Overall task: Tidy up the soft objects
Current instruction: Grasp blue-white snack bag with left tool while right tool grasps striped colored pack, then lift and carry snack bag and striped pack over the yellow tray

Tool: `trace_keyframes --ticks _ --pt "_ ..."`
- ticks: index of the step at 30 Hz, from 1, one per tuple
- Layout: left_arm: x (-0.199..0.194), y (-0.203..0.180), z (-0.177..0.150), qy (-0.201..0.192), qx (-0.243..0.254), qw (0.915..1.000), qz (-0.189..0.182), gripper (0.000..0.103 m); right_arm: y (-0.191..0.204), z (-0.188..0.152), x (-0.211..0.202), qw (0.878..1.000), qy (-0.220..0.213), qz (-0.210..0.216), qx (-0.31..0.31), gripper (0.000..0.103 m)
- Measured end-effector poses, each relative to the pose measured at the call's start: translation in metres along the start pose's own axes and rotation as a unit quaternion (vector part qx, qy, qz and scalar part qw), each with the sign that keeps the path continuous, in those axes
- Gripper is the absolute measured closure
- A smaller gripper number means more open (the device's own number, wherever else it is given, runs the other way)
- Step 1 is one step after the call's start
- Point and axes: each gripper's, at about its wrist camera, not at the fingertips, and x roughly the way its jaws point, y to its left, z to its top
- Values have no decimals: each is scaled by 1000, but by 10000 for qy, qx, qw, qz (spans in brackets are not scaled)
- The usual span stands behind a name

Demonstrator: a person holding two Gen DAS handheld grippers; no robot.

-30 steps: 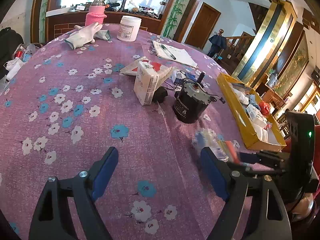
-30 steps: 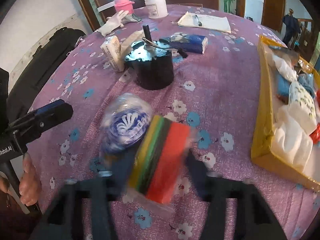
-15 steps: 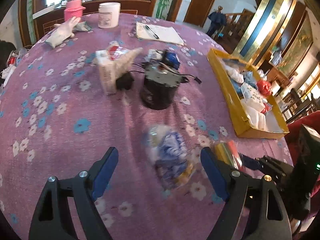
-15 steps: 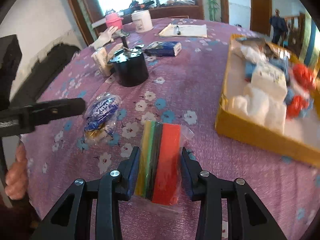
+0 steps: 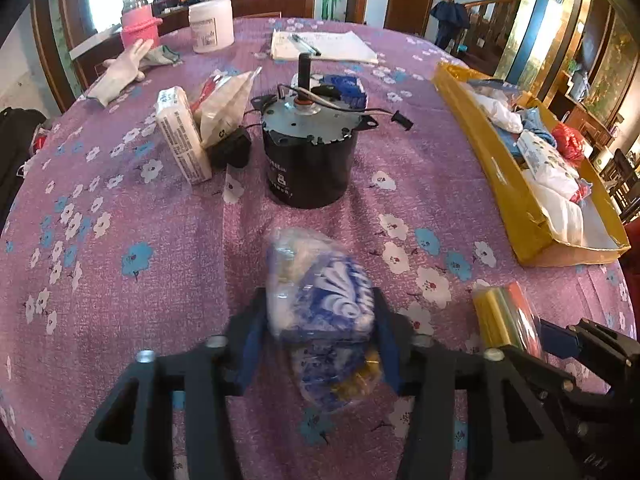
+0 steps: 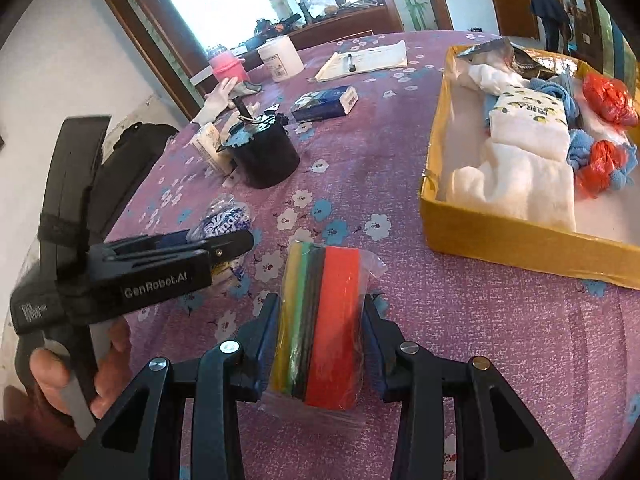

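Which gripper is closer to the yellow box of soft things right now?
Right. The right gripper, clamping the striped pack, sits just short of the yellow box; the left gripper is farther away.

Glossy plastic-wrapped sponge pack

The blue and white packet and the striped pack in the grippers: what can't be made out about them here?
- Blue and white packet, left wrist view: blurred, print unreadable; the closing left gripper covers its sides.
- Same packet, right wrist view: mostly hidden behind the left gripper.
- Striped pack, right wrist view: right gripper hides its sides.
- Left wrist view: only an end shows.
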Motion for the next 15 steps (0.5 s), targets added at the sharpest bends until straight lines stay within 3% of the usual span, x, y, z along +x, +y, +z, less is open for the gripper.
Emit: trace_keyframes --ticks 15 --pt "-20 -3 -4 -377 115 9984 -408 62 -6 -1 -8 9996 -208 -80 146 61"
